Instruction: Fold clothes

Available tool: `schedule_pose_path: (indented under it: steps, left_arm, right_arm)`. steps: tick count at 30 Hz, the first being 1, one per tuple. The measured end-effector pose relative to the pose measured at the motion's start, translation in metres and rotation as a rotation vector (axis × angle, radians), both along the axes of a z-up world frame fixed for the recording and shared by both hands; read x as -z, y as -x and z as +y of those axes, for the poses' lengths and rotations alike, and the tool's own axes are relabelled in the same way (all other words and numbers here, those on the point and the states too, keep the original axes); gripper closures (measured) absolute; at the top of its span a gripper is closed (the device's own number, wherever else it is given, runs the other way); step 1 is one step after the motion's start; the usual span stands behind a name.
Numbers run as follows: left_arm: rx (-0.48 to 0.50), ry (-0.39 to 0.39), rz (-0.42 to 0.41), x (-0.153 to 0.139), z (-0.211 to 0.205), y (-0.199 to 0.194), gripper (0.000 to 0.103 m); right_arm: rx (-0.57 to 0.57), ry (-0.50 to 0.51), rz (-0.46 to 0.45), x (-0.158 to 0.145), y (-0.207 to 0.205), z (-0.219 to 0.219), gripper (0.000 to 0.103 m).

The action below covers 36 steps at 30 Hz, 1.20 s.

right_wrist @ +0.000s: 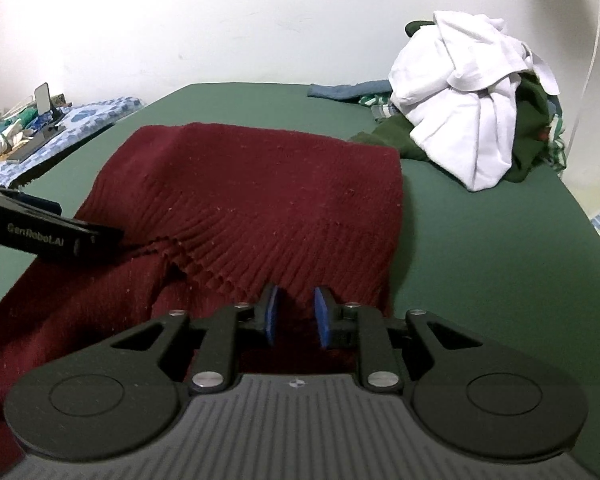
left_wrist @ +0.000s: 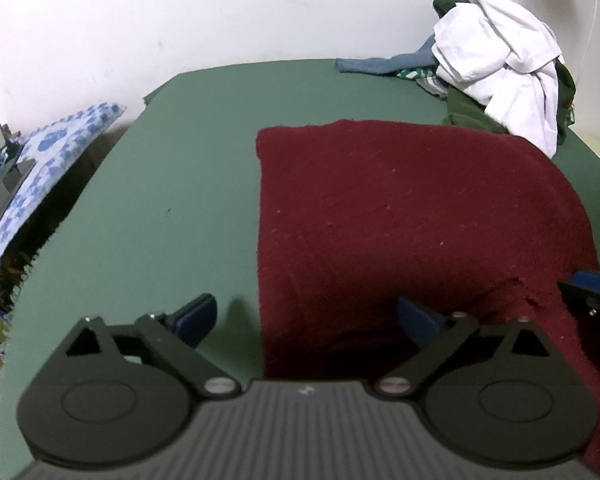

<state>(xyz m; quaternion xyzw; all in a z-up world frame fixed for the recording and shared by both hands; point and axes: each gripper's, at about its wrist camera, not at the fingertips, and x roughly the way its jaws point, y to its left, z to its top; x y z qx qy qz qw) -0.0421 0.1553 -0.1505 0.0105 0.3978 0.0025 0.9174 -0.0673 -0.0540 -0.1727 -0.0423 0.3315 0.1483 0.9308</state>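
Observation:
A dark red knitted garment [left_wrist: 412, 216] lies spread on the green table cover [left_wrist: 172, 200]. My left gripper [left_wrist: 306, 320] is open wide, low over the garment's near left edge, one finger over the green cover and one over the cloth. In the right wrist view the garment [right_wrist: 260, 200] is bunched and lifted near me. My right gripper [right_wrist: 296, 314] has its blue pads a small gap apart with red cloth between them; I cannot tell whether they pinch it. The left gripper's body [right_wrist: 40, 232] shows at the left, and the right gripper [left_wrist: 596, 304] shows at the right edge of the left wrist view.
A pile of clothes with a white garment [left_wrist: 500, 56] on top sits at the far right corner, also in the right wrist view [right_wrist: 468, 112]. A blue sock-like piece [left_wrist: 376, 65] lies beside it. A blue-patterned cloth [left_wrist: 44, 160] with small items lies on a lower surface at left.

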Motion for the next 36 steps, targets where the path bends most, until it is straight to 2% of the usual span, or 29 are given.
schedule_pose_path:
  steps: [8,20,26,33,36]
  left_arm:
    - [-0.037,-0.002,0.007,0.000,-0.002,0.001,0.004]
    - [-0.088,-0.021,0.009,0.000,-0.007,0.005,0.003]
    - [-0.091,-0.028,0.003,0.001,-0.008,0.011,0.002]
    - [-0.079,0.027,0.011,0.005,0.002,0.016,0.001]
    - [-0.065,0.076,0.025,0.007,0.009,0.017,0.001]
  right_arm:
    - [-0.055,0.025,-0.006,0.001,0.007,-0.004,0.081]
    - [-0.137,-0.005,0.011,0.000,-0.001,-0.012,0.079]
    - [-0.107,-0.095,0.031,-0.009,-0.003,-0.027,0.079]
    - [-0.152,-0.075,0.058,-0.009,-0.009,-0.026,0.079]
    - [-0.108,-0.159,0.022,-0.025,-0.022,-0.036,0.079]
